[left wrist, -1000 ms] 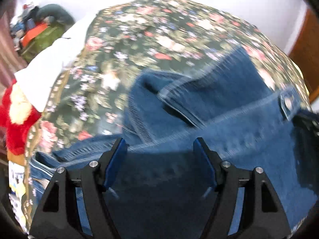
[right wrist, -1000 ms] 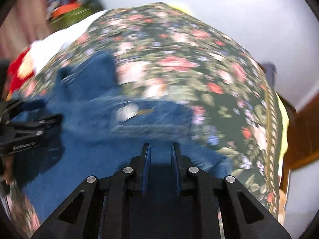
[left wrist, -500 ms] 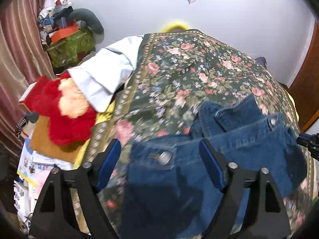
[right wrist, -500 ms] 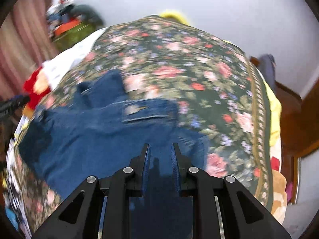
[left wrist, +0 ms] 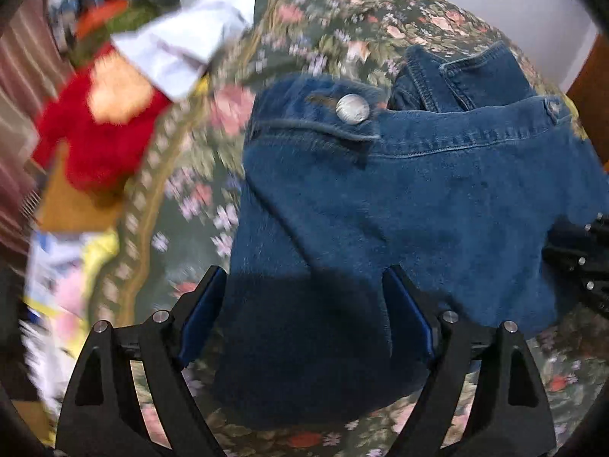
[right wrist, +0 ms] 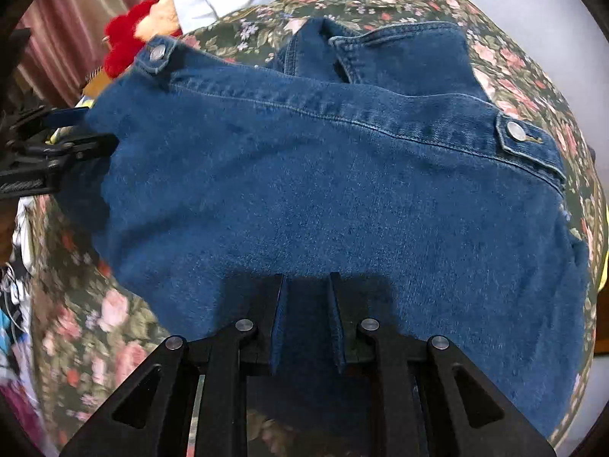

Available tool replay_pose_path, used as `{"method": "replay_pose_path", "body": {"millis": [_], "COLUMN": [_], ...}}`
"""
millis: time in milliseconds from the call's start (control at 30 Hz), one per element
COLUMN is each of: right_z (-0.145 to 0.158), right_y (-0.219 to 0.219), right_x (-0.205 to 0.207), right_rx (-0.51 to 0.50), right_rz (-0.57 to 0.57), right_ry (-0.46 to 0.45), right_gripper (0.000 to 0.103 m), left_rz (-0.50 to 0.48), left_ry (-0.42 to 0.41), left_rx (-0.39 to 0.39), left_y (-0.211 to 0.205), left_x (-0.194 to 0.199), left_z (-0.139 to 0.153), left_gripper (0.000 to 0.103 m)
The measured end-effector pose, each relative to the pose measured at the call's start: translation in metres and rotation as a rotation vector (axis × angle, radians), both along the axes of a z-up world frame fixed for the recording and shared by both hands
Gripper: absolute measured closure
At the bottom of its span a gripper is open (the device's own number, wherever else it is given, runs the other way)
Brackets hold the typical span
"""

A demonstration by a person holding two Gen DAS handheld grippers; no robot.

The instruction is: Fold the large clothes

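1. My left gripper [left wrist: 304, 304] has dropped back toward the denim jacket [left wrist: 399, 198] since half a second ago, when it sat higher and looked across the whole bed. Its jaws stand wide apart and hold nothing; the near left part of the jacket lies between and below them.
2. My right gripper [right wrist: 306, 301] has also come in closer, so the jacket [right wrist: 323, 190] now fills most of its view. Its jaws are nearly together with a narrow gap, and denim shows in that gap, but I cannot tell whether the pads actually pinch the cloth or just hover over it.
3. The jacket lies spread on the floral bedspread [left wrist: 342, 19], collar [right wrist: 399, 49] toward the far side, a metal button [left wrist: 353, 109] on the tab at each end of the stitched seam. It already looks doubled over into a broad rectangle.
4. A red plush toy [left wrist: 95, 141] and a white shirt [left wrist: 179, 53] sit off the bed's left edge, well apart from the jacket.
5. I read both descents as lining up the next grasp: one fold seems done, and the near edge probably needs lifting over for another.
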State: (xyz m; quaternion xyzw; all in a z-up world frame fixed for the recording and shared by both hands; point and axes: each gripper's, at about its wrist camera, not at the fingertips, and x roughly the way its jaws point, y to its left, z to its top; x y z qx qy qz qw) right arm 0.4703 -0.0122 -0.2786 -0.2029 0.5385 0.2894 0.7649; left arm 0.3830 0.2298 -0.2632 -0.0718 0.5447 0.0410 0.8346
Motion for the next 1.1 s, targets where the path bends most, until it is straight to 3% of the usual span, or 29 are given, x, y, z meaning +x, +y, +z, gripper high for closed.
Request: {"method": "replay_pose_path", "body": {"millis": [67, 167, 233, 333, 433, 533, 700, 967, 1000, 1033, 1100], "right_z": [0.004, 0.012, 0.018, 0.028, 0.039, 0.049, 0.051, 0.051, 0.050, 0.050, 0.050], "right_y": [-0.010, -0.033, -0.047, -0.074, -0.105, -0.129, -0.168, -0.174, -0.174, -0.175, -0.179], "right_x": [-0.001, -0.001, -0.001, -0.003, -0.005, -0.009, -0.014, -0.031, -0.032, -0.033, -0.038], "right_rx": [0.023, 0.077, 0.038, 0.012, 0.059, 0.010, -0.029, -0.087, -0.101, -0.127, -0.230], "right_rz": [-0.006, -0.039, -0.080, -0.124, -0.169, -0.220, -0.272, -0.286, -0.293, -0.308, -0.355], "right_ry": [-0.005, 0.027, -0.008, -0.058, -0.033, -0.092, -0.119, -0.178, -0.188, -0.209, -0.311], "right_gripper": [0.087, 0.087, 0.086, 0.086, 0.086, 0.086, 0.086, 0.083, 0.069, 0.040, 0.002], "left_rz": [0.018, 0.056, 0.062, 0.079, 0.103, 0.173, 0.274, 0.297, 0.291, 0.287, 0.279], "left_ry": [-0.003, -0.017, -0.025, -0.036, -0.048, -0.047, -0.068, -0.086, -0.093, -0.099, -0.113], "left_rx": [-0.071, -0.085, -0.094, -0.059, -0.021, 0.065, 0.073, 0.148, 0.154, 0.155, 0.139], "left_y": [0.014, 0.029, 0.033, 0.036, 0.042, 0.053, 0.075, 0.075, 0.072, 0.070, 0.062], "left_x": [-0.002, -0.009, -0.017, -0.031, -0.045, -0.058, -0.092, -0.132, -0.137, -0.141, -0.147], "left_z": [0.000, 0.005, 0.008, 0.013, 0.018, 0.018, 0.020, 0.035, 0.037, 0.039, 0.040], "left_gripper": [0.017, 0.016, 0.015, 0.014, 0.014, 0.014, 0.014, 0.014, 0.014, 0.014, 0.014]}}
